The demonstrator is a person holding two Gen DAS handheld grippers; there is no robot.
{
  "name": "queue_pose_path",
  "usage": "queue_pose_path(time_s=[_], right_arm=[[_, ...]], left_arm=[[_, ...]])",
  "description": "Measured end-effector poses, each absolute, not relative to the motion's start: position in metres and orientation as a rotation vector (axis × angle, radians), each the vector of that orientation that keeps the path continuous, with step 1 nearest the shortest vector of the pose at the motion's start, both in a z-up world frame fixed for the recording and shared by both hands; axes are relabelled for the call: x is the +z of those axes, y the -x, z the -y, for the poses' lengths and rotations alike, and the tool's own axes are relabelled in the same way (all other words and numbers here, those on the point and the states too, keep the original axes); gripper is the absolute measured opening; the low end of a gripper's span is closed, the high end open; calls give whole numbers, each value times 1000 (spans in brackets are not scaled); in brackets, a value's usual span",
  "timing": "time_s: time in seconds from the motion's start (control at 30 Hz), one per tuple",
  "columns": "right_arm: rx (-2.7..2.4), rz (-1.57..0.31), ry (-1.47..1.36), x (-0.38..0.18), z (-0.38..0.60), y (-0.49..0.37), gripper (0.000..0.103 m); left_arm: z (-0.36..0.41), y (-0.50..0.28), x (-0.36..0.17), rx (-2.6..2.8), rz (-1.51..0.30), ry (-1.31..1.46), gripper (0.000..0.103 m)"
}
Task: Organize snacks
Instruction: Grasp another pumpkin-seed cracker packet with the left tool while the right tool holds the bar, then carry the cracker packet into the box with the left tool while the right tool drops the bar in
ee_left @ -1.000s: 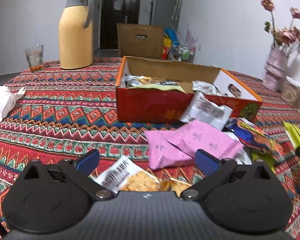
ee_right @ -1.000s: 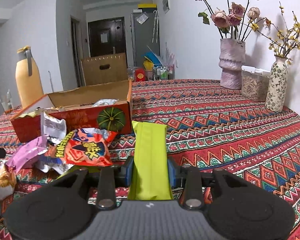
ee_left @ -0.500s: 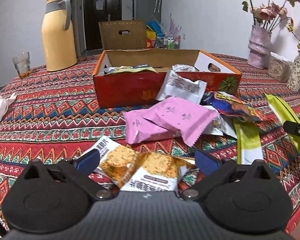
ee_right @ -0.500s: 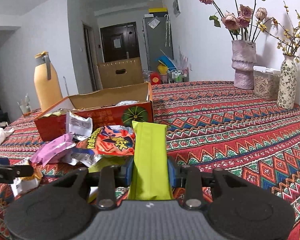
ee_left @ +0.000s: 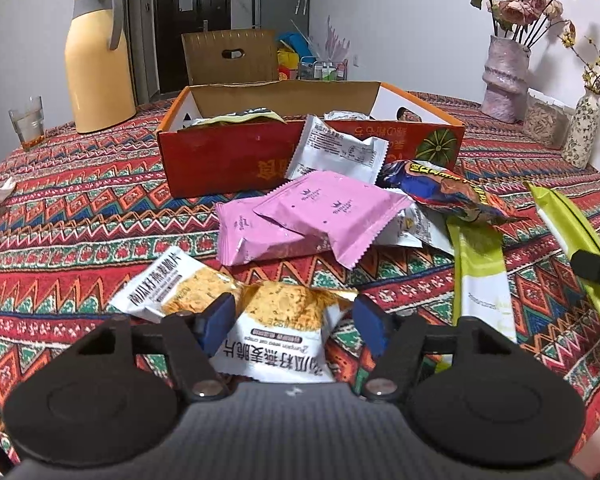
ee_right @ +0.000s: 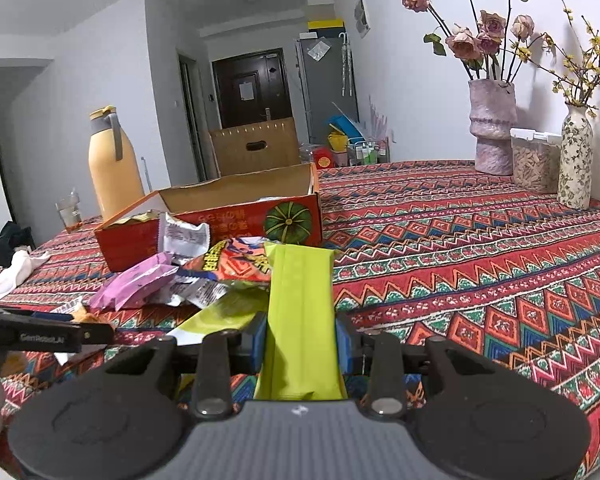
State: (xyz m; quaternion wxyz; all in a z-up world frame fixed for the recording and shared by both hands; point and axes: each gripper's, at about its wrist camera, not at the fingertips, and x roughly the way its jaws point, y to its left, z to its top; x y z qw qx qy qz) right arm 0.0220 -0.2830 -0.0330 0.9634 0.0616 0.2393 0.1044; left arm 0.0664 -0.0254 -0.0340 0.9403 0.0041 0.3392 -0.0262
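A red cardboard box point(ee_left: 228, 156) with snacks inside stands mid-table; it also shows in the right wrist view point(ee_right: 236, 224). Loose packets lie in front of it: two pink ones point(ee_left: 320, 212), a white one point(ee_left: 340, 152), an orange-blue one point(ee_left: 444, 192), a green stick pack point(ee_left: 480, 276). My left gripper point(ee_left: 296, 322) is open, its pads either side of an oat crisp packet point(ee_left: 284, 332); a second such packet point(ee_left: 168, 288) lies beside it. My right gripper point(ee_right: 302, 340) is shut on a lime green packet point(ee_right: 300, 304), held above the table.
A yellow thermos point(ee_left: 96, 60) and a glass point(ee_left: 28, 122) stand far left. Two flower vases point(ee_right: 492, 128) and a clear jar point(ee_right: 534, 164) stand at the far right. A white cloth point(ee_right: 16, 272) lies at the left edge. The patterned tablecloth point(ee_right: 480, 248) covers the table.
My left gripper has pulled back and lowered over the oat crisp packet, and its jaws have narrowed around it. My right gripper has risen a little, still holding the lime packet.
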Motion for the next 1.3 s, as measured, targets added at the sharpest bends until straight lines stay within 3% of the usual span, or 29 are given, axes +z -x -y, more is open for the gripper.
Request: queue_pose_path(time_s=[0.03, 0.07, 0.13, 0.73, 1.3], right_arm=[[214, -485, -126, -33, 283, -21, 34], [216, -486, -126, -34, 282, -19, 34], [222, -486, -127, -34, 281, -17, 34], [217, -452, -131, -22, 281, -14, 34], [239, -410, -116, 7, 262, -76, 34]], left_arm=[[26, -66, -35, -57, -697, -6, 52], [27, -66, -37, -65, -714, 3, 48], [28, -66, -39, -67, -723, 9, 46], [34, -48, -10, -53, -623, 10, 44], [20, -96, 38, -26, -530, 59, 44]])
